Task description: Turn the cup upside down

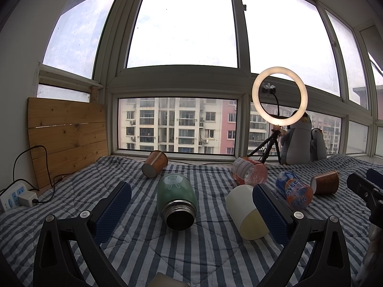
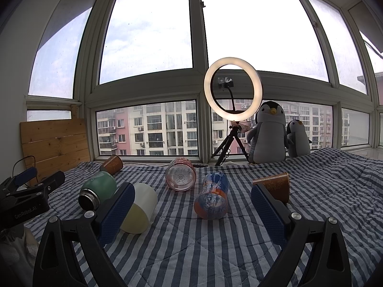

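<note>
Several cups and bottles lie on their sides on a striped quilt [image 1: 191, 251]. A green flask [image 1: 176, 201] lies with its open mouth toward me, between the fingers of my open left gripper [image 1: 191, 203]. A white and yellow cup [image 1: 245, 211] lies by the left gripper's right finger; it also shows in the right wrist view [image 2: 140, 208]. My right gripper [image 2: 191, 205] is open around a blue and orange can [image 2: 211, 198]. A brown paper cup [image 2: 275, 186] lies beside its right finger. Both grippers are empty.
A pink bottle [image 2: 180, 174] and another brown paper cup [image 1: 155, 163] lie farther back. A ring light on a tripod [image 2: 233, 91] and two plush penguins [image 2: 269, 134] stand by the window. A wooden board [image 1: 64, 136] and a power strip [image 1: 12, 197] are at the left.
</note>
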`<state>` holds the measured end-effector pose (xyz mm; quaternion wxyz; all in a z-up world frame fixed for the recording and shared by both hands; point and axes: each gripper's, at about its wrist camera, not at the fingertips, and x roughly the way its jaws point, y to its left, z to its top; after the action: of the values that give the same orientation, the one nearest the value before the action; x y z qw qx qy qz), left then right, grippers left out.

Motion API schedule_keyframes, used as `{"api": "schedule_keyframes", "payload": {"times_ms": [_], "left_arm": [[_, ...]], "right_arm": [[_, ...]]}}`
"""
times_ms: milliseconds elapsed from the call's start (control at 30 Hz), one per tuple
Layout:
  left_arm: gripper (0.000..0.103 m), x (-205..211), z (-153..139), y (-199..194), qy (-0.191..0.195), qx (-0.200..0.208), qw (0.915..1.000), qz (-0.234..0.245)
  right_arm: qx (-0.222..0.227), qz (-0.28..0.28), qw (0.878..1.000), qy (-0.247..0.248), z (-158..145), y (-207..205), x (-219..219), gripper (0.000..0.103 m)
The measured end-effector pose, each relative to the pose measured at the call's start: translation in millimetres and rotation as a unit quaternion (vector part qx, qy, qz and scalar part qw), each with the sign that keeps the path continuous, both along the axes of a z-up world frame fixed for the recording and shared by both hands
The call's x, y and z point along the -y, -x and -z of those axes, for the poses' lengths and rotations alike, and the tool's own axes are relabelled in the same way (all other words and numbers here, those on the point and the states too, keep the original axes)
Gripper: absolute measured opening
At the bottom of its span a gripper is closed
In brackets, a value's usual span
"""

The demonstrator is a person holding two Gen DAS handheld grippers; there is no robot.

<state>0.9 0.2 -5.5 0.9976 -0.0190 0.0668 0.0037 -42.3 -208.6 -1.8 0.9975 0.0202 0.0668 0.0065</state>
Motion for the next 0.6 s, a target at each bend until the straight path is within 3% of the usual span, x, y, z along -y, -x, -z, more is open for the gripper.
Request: {"api": "schedule_keyframes", "payload": {"times_ms": [400,600], "left_arm": [[0.103,-6,-1,-3,0.014,-0.011,0.9998,0.000],[0.103,-19,0,-22,0.043,-0.057,0.9974,0.008]], "right_arm": [[-0.005,0.001,1.000,-0.004,0,-1,4,0.097],[-0.015,-0.001,1.000,-0.007,1,-6,4,0.101]]}}
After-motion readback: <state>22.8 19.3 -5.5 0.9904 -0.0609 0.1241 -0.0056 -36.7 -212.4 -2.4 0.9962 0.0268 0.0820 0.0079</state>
